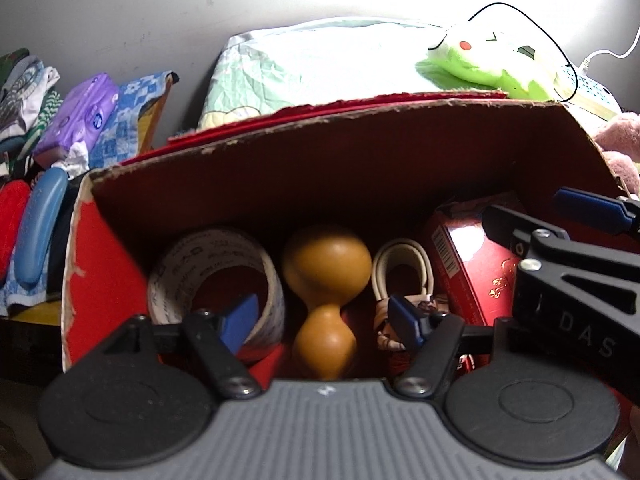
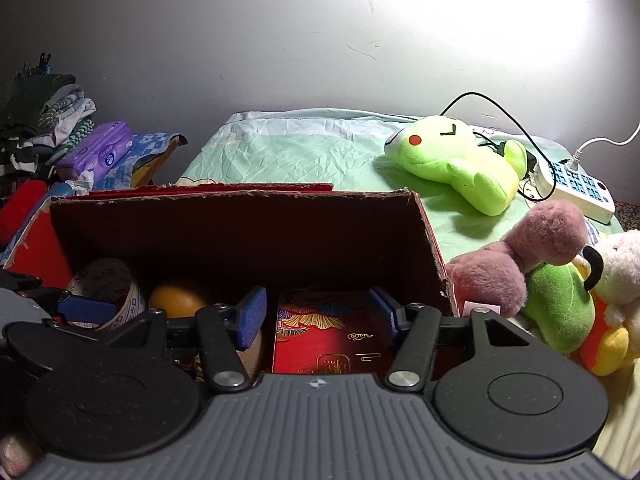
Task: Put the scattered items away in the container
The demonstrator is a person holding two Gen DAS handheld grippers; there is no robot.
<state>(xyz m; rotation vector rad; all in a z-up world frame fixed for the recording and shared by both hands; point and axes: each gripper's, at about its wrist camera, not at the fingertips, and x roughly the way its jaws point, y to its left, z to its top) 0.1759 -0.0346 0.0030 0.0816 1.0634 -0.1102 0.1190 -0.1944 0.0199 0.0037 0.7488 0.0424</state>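
A cardboard box [image 1: 320, 168], red outside and brown inside, stands open before both grippers. Inside lie a roll of printed tape [image 1: 216, 276], a tan wooden gourd [image 1: 326, 264], a coiled white cable [image 1: 404, 268] and a red gift box [image 1: 468, 264]. My left gripper [image 1: 322, 318] is open inside the box, its blue pads either side of the gourd without touching it. My right gripper [image 2: 318, 314] is open over the red gift box [image 2: 332, 332], which lies between its pads. The cardboard box [image 2: 240, 232], tape [image 2: 108, 284] and gourd [image 2: 178, 300] also show in the right wrist view.
A green plush [image 2: 456, 164] lies on the pale green sheet [image 2: 300, 156] behind the box. Pink and other plush toys [image 2: 520, 256] crowd its right side. A power strip [image 2: 576, 184] sits far right. A purple tissue pack [image 2: 96, 152] and a clothes pile [image 2: 44, 112] are on the left.
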